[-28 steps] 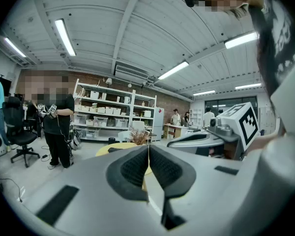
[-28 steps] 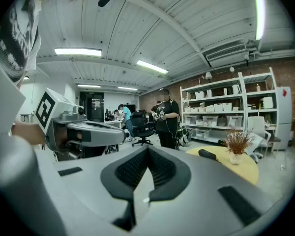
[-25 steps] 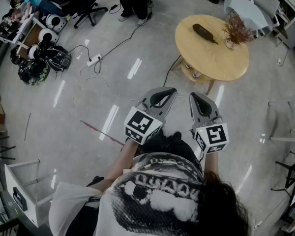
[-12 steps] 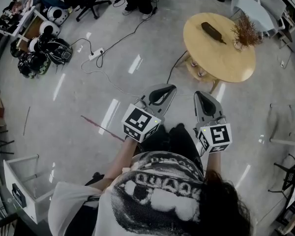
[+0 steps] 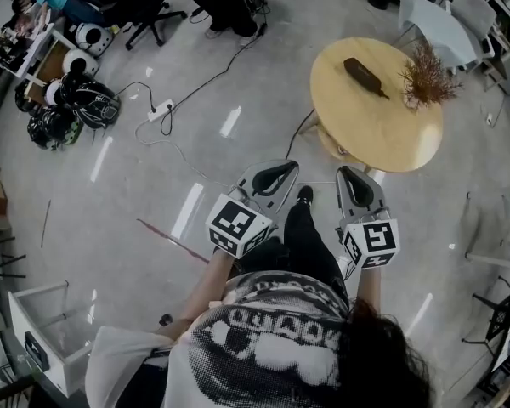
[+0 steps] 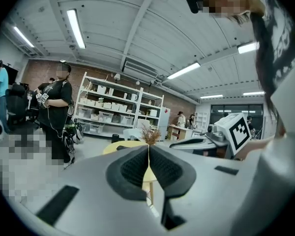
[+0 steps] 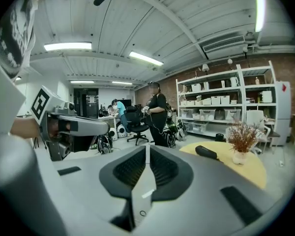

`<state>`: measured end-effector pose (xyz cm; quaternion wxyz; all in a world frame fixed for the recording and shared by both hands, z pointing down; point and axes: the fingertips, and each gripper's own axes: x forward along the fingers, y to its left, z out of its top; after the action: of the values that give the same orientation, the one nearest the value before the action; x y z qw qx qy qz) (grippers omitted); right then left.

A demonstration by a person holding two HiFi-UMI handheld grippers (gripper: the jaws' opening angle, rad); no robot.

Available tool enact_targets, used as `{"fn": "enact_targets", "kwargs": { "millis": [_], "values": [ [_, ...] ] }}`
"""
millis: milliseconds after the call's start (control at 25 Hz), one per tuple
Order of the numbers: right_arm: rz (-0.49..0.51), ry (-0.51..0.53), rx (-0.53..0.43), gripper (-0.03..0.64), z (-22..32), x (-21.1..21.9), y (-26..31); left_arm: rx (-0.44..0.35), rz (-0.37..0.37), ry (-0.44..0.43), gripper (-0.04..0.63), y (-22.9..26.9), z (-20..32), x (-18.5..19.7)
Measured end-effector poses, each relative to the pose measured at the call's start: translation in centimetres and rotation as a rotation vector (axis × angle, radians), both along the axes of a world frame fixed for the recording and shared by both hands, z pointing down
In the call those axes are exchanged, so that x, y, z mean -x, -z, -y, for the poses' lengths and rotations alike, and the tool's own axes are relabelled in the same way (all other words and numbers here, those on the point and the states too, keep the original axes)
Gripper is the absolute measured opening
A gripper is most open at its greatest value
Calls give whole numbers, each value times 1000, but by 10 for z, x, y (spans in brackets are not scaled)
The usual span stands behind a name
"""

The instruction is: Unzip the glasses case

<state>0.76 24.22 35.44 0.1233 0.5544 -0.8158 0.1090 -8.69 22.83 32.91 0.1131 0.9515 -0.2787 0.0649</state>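
The left claw is pressed together, empty. The right claw is just opening, with nothing between its jaws. Well apart from both, the glasses case lies on the round counter (zip too small to see). I judge the task unstarted: reaching, gripping and unzipping all remain.

Both tools are held out side by side ahead of the person's chest on bare forearms, pointing forward and slightly down, the left tool with its jaws pressed together on nothing and the right tool with its jaws just opening, a thin gap holding nothing.
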Motion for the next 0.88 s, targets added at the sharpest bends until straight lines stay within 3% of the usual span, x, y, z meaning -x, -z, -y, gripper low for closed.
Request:
{"fn": "enact_targets", "kwargs": {
  "millis": [480,880],
  "values": [
    [-16,27,42,23,153,-99,-24,-19,30,36,12,-2,148,-86],
    [36,78,45,26,216,-116,-36,-22,86,95,14,-8,199,-107]
  ]
}}
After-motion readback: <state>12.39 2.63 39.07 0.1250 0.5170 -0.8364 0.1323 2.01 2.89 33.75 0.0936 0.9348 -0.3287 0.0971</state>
